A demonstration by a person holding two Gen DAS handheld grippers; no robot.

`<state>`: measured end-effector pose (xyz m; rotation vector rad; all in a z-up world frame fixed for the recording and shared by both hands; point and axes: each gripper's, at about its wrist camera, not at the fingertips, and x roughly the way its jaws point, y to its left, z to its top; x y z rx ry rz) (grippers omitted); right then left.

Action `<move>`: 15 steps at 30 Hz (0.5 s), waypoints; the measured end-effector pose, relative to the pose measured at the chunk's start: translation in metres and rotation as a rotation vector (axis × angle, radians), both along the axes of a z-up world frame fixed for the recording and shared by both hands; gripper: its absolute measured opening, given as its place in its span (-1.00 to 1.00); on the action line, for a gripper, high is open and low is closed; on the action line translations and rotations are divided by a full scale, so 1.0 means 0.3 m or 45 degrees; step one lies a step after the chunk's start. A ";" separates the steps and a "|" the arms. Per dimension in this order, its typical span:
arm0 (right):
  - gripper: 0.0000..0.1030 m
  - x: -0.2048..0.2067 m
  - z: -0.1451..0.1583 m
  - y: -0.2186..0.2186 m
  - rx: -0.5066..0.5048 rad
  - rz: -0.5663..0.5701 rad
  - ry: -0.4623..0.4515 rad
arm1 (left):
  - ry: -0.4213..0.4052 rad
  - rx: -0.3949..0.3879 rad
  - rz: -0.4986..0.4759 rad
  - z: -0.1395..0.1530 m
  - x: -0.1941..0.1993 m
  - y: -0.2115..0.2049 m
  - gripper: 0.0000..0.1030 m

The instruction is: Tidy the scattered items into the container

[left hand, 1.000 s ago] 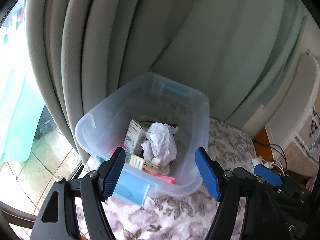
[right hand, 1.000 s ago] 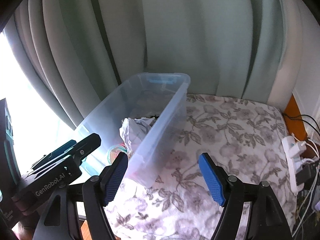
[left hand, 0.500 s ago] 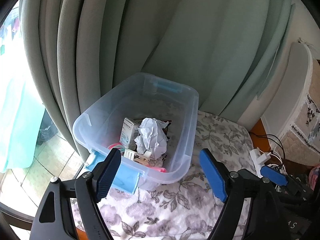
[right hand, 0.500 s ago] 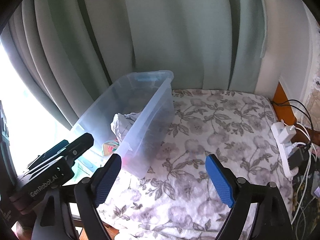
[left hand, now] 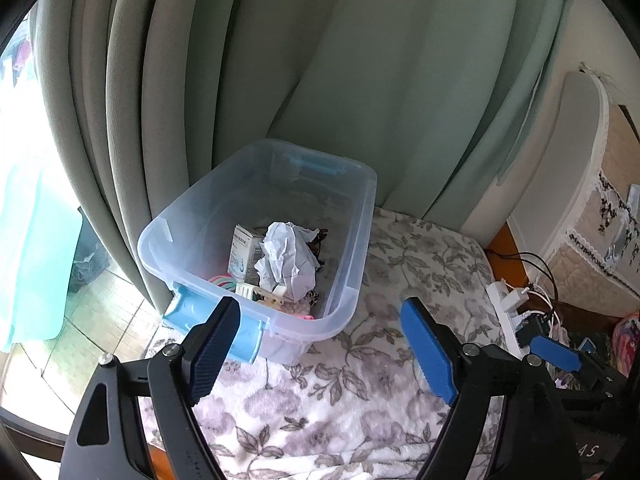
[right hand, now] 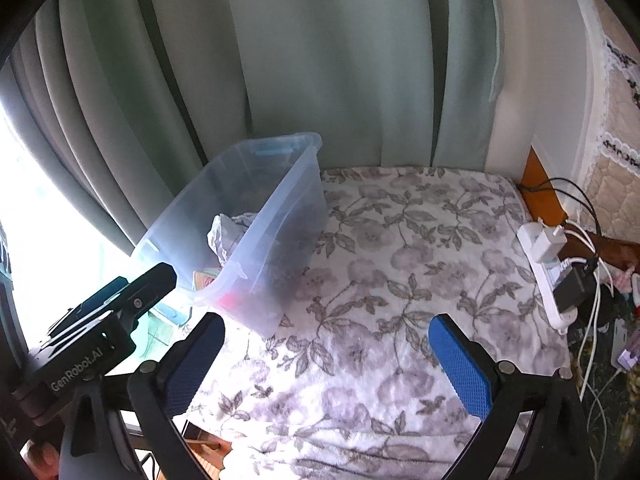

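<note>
A clear plastic bin point(left hand: 362, 240) with blue latches stands at the back left of a floral blanket point(left hand: 320, 392). Inside lie a crumpled white paper point(left hand: 286, 254), a small white box point(left hand: 244, 252), hair clips and pink items. My left gripper point(left hand: 320, 344) is open and empty, held back from the bin's near end. My right gripper point(right hand: 326, 364) is open and empty over the blanket point(right hand: 400, 280), to the right of the bin point(right hand: 280, 232). No loose items show on the blanket.
Green curtains point(left hand: 320, 60) hang right behind the bin. A white power strip point(right hand: 548, 276) with plugs and cables lies along the blanket's right edge. A bright window and tiled floor are at the left. The left gripper's body point(right hand: 100, 328) shows in the right wrist view.
Both grippers have pulled back and up from the bin, so it looks smaller and farther. Both stay open and empty. The bin's contents have not moved.
</note>
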<state>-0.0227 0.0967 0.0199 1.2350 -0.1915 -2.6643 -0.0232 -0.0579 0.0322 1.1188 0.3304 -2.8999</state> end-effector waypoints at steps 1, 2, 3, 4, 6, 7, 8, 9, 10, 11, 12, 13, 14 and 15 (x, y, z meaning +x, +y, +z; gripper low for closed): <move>1.00 0.003 0.001 0.002 -0.002 -0.002 -0.005 | 0.003 -0.005 0.003 0.003 0.004 0.004 0.62; 1.00 0.007 0.003 0.004 -0.003 -0.005 -0.003 | 0.007 -0.012 0.004 0.006 0.007 0.007 0.62; 1.00 0.009 0.004 0.006 -0.003 -0.007 -0.004 | 0.009 -0.021 0.002 0.009 0.010 0.011 0.62; 1.00 0.012 0.006 0.008 -0.003 -0.012 -0.007 | 0.011 -0.031 -0.005 0.013 0.013 0.016 0.62; 1.00 0.018 0.010 0.014 -0.001 -0.019 -0.011 | 0.011 -0.043 -0.020 0.019 0.016 0.023 0.62; 1.00 0.021 0.011 0.017 0.002 -0.023 -0.011 | 0.014 -0.045 -0.026 0.021 0.018 0.026 0.62; 1.00 0.022 0.013 0.017 0.003 -0.025 -0.012 | 0.015 -0.048 -0.032 0.024 0.019 0.029 0.62; 1.00 0.024 0.014 0.019 0.001 -0.026 -0.013 | 0.017 -0.051 -0.035 0.026 0.020 0.030 0.62; 1.00 0.027 0.016 0.021 0.000 -0.028 -0.014 | 0.018 -0.055 -0.038 0.028 0.021 0.032 0.62; 1.00 0.029 0.017 0.023 -0.001 -0.029 -0.015 | 0.016 -0.061 -0.040 0.030 0.020 0.033 0.62; 1.00 0.030 0.018 0.023 0.001 -0.031 -0.017 | 0.016 -0.069 -0.041 0.032 0.021 0.035 0.62; 1.00 0.032 0.018 0.024 0.003 -0.032 -0.020 | 0.017 -0.078 -0.042 0.034 0.022 0.037 0.62; 1.00 0.033 0.019 0.024 0.006 -0.034 -0.022 | 0.019 -0.085 -0.043 0.036 0.024 0.039 0.62; 1.00 0.035 0.020 0.024 0.006 -0.034 -0.023 | 0.021 -0.088 -0.043 0.038 0.025 0.041 0.62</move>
